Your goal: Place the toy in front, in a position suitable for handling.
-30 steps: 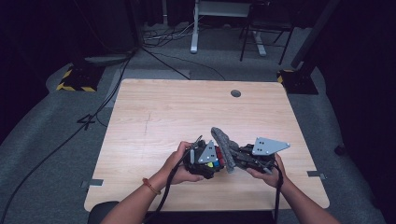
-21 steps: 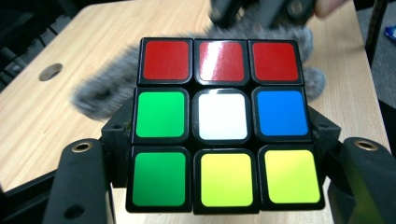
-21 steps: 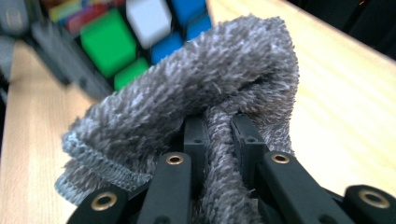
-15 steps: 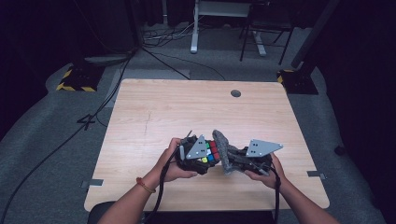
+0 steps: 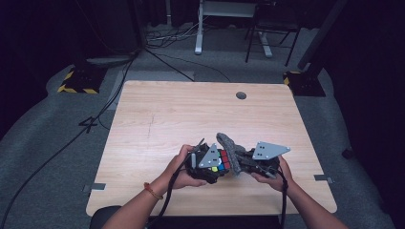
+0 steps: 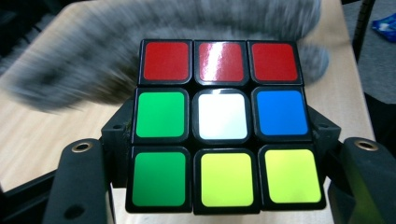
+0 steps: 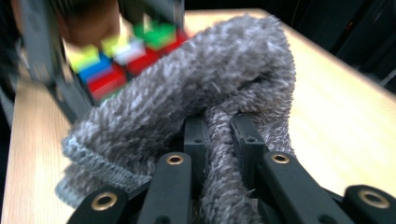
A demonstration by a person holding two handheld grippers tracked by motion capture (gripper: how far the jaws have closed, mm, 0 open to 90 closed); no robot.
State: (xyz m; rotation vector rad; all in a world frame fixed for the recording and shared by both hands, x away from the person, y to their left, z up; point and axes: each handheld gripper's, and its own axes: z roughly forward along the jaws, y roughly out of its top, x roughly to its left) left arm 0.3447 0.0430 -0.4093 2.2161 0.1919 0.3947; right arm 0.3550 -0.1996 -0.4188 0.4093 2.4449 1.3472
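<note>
My left gripper (image 5: 210, 164) is shut on a colour puzzle cube (image 5: 220, 161), its jaws pressing the cube's two sides. In the left gripper view the cube (image 6: 219, 123) faces me with a red top row, a green, white and blue middle row, and a green and yellow bottom row. My right gripper (image 5: 241, 160) is shut on a grey fluffy cloth (image 5: 230, 147). In the right gripper view the cloth (image 7: 196, 107) is pinched between the jaws and bunches up in front of the cube (image 7: 126, 51). The cloth lies against the cube's far side, blurred, in the left gripper view (image 6: 140, 23).
Both hands work above the front middle of a light wooden table (image 5: 191, 119), which has a round cable hole (image 5: 241, 95) near its far edge. Cables (image 5: 57, 152) run over the grey floor on the left. A desk frame (image 5: 224, 19) stands behind.
The cube and cloth have come closer together since a second ago. The cloth now rests against the cube. Both hands stay over the same part of the table.
</note>
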